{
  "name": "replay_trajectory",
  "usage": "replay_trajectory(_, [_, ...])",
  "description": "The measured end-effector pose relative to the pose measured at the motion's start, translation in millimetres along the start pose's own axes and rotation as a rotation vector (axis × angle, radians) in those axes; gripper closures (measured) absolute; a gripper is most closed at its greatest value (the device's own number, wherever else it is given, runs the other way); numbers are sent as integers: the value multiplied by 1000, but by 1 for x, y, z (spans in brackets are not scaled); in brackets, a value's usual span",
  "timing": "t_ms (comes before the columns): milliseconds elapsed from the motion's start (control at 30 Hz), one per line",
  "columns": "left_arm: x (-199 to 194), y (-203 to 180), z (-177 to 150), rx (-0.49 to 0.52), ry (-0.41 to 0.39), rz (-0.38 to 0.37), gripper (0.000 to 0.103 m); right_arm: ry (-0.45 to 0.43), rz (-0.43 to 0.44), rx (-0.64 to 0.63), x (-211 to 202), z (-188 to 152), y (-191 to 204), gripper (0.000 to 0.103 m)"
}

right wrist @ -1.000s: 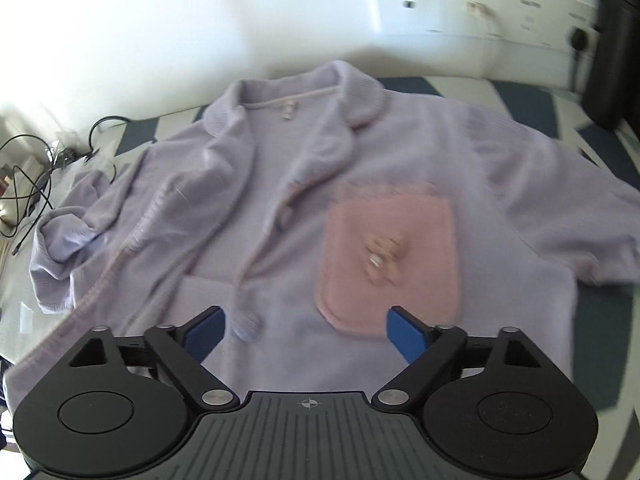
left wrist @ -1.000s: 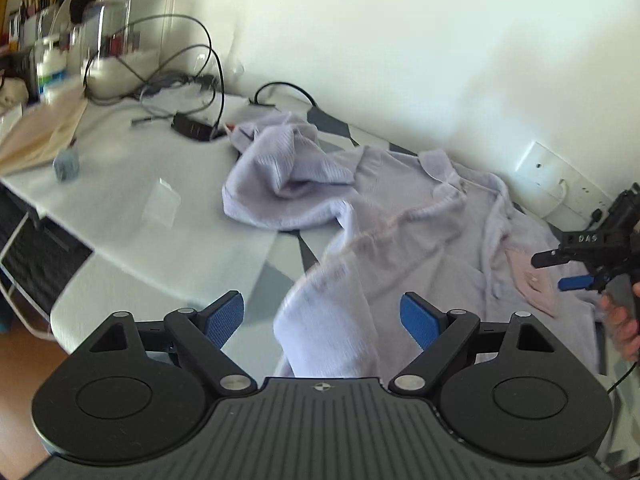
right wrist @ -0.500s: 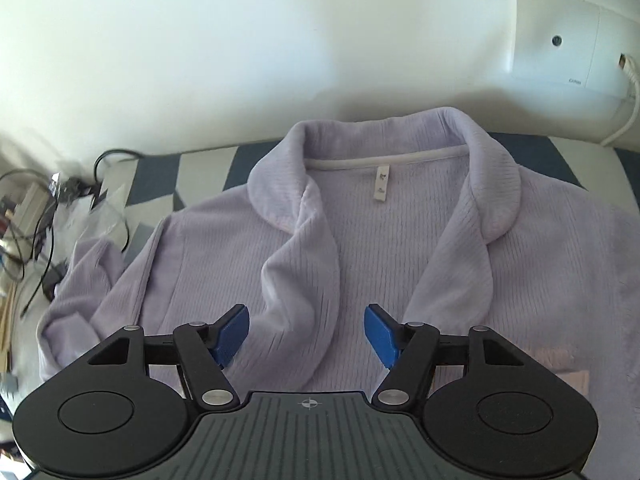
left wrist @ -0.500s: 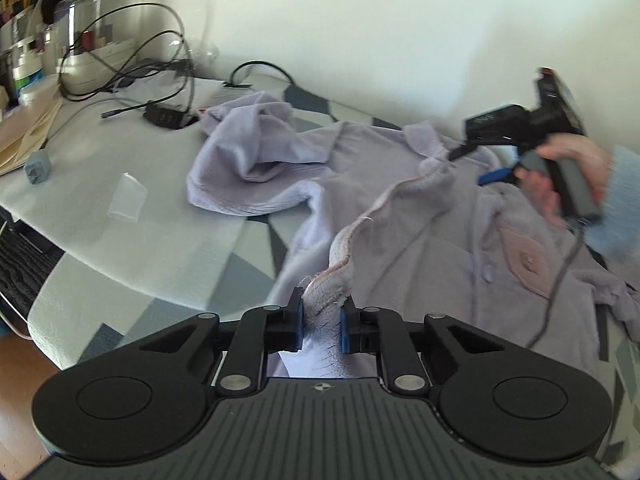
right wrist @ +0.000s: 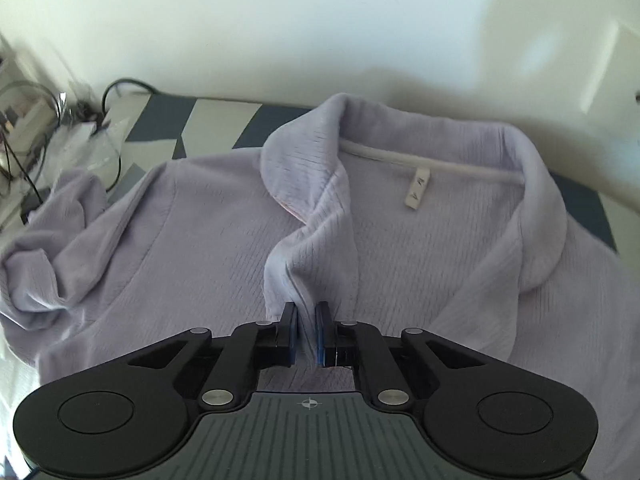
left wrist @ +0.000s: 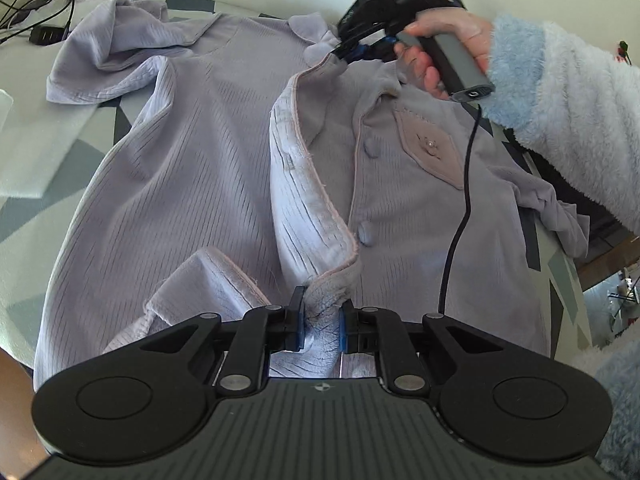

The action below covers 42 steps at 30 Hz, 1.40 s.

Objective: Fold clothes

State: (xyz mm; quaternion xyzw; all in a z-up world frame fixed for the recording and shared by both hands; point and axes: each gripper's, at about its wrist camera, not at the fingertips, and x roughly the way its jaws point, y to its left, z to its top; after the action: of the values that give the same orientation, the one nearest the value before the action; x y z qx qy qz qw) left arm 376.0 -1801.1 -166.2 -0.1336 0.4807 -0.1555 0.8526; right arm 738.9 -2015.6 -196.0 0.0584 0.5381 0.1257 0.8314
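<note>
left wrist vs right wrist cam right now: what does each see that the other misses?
Left wrist only: the pink chest pocket, two covered buttons, the person's hand and fluffy sleeve, and the right gripper seen from outside, shut on the front edge near the collar.

Right wrist only: the neck label and the open collar.

Both: the lilac pyjama top, each gripper pinching its front edge; left gripper at the hem.

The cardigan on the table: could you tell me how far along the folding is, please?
Early. Done: the cardigan lies spread face up. In hand: the left gripper pinches the open front edge near the hem, and the right gripper pinches it below the collar. Left: no fold is made yet, and one sleeve lies bunched.
</note>
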Motion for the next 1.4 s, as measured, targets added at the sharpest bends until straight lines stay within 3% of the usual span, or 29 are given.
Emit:
replay_trajectory(233, [-5, -1, -1, -13, -1, -17, 89, -116, 116, 123, -49, -14, -46, 98])
replay_trajectory(300, [6, 3, -2, -50, 28, -36, 89, -80, 62, 118, -42, -17, -57, 96])
replay_trajectory(367, [18, 0, -6, -45, 65, -48, 88, -48, 6, 117, -36, -19, -67, 82])
replay_trajectory(400, [23, -3, -7, -31, 78, -49, 88, -58, 13, 125, -37, -22, -71, 82])
replay_trajectory(533, [27, -7, -7, -19, 84, -57, 88, -112, 41, 88, -53, -23, -63, 80])
replay_trajectory(733, [18, -7, -7, -16, 63, -41, 88, -74, 113, 42, -63, -26, -38, 77])
replay_trajectory(833, [17, -8, -8, -15, 57, -24, 88, -35, 121, 7, -60, -29, -25, 77])
replay_trajectory(967, [18, -12, -9, -1, 55, -10, 88, -2, 42, -26, -47, -33, -15, 77])
replay_trajectory(1067, [13, -13, -7, 3, 35, -4, 88, 13, 22, -13, -44, -35, -16, 89])
replay_trajectory(1167, [7, -15, -5, 7, 14, 1, 88, 13, 18, -1, -45, -35, -18, 94])
replay_trajectory(1233, [4, -16, -4, 9, 1, 4, 88, -43, 84, 14, -58, -32, -19, 95])
replay_trajectory(1333, [-2, -18, -2, 13, -20, 10, 88, -205, 344, 123, -90, -28, -37, 96])
replay_trajectory(1400, [-6, -19, -1, 16, -34, 13, 88, -253, 417, 195, -100, -29, -55, 96])
